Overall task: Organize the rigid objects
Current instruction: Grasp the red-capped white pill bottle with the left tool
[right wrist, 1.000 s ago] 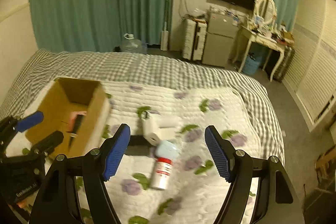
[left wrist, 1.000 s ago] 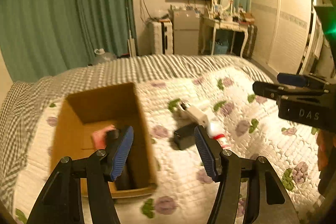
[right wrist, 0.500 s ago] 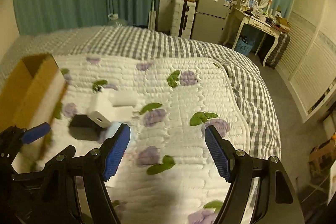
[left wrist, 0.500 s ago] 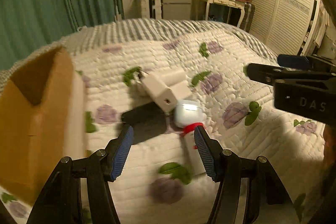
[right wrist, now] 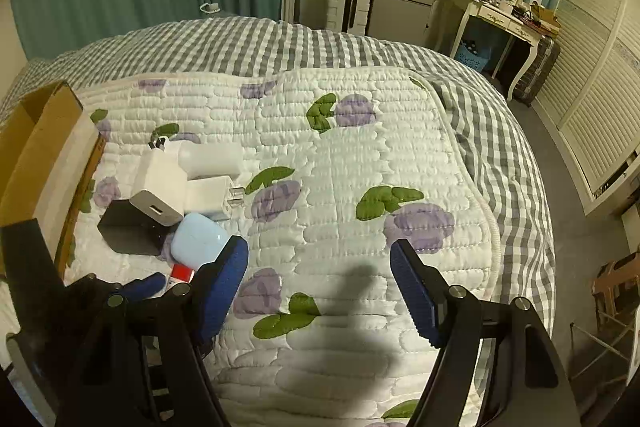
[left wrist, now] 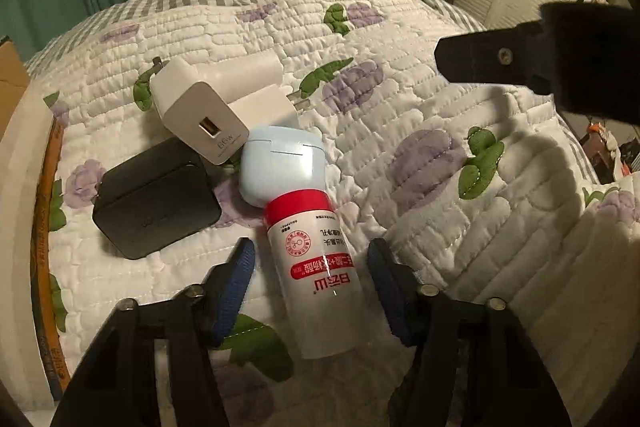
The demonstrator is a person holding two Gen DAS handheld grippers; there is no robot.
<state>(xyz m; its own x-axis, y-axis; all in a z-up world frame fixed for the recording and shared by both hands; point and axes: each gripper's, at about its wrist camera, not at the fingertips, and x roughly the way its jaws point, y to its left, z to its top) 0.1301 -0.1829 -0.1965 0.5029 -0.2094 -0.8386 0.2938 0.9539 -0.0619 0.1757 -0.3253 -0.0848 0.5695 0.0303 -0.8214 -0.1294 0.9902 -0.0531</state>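
Observation:
A white bottle with a red cap lies on the quilt between the open fingers of my left gripper, not gripped. Against its cap sits a pale blue earbud case. A black charger block and white chargers lie just beyond. The right wrist view shows the same pile: blue case, black block, white chargers. My right gripper is open and empty over bare quilt to the right of the pile.
A cardboard box stands at the left edge of the bed; its wall shows in the left wrist view. The floral quilt spreads right. A fridge and dressing table stand beyond the bed.
My left gripper has left the box, swung right and come down low, so the bottle now lies between its fingers. My right gripper has shifted right and lower over the quilt.

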